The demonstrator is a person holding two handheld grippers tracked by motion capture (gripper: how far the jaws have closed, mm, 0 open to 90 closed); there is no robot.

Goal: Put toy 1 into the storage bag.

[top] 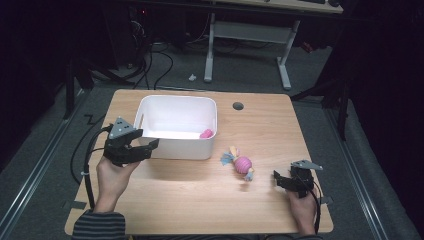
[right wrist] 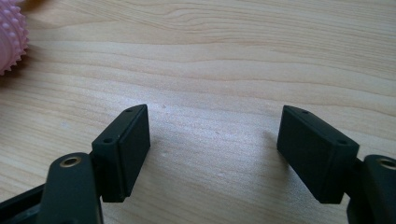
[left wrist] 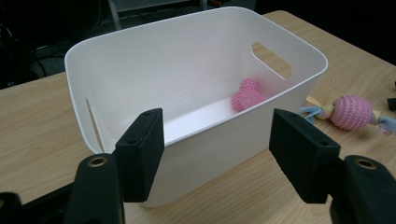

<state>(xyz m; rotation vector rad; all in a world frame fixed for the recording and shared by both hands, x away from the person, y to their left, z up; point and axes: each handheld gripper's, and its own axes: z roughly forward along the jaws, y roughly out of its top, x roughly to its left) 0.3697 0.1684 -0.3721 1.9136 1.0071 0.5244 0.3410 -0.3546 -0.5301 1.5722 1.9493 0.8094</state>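
A white plastic bin point(top: 177, 127) stands on the wooden table, left of centre. Inside it, at the right end, lies a pink spiky bone-shaped toy point(top: 206, 133) point(left wrist: 246, 94). A pink spiky ball toy with rope ends point(top: 242, 164) point(left wrist: 351, 112) lies on the table to the right of the bin point(left wrist: 196, 70). My left gripper point(top: 146, 140) point(left wrist: 219, 154) stands open at the bin's near left corner, its jaws just short of the wall. My right gripper point(top: 279, 181) point(right wrist: 215, 149) rests open low over bare wood, right of the ball toy point(right wrist: 9, 42), with nothing between its jaws.
A round cable hole point(top: 238, 106) sits in the table behind the bin. The table's right edge point(top: 312, 165) is close to my right gripper. Beyond the table stand a desk's white legs point(top: 210, 50) and loose cables point(top: 160, 65) on the floor.
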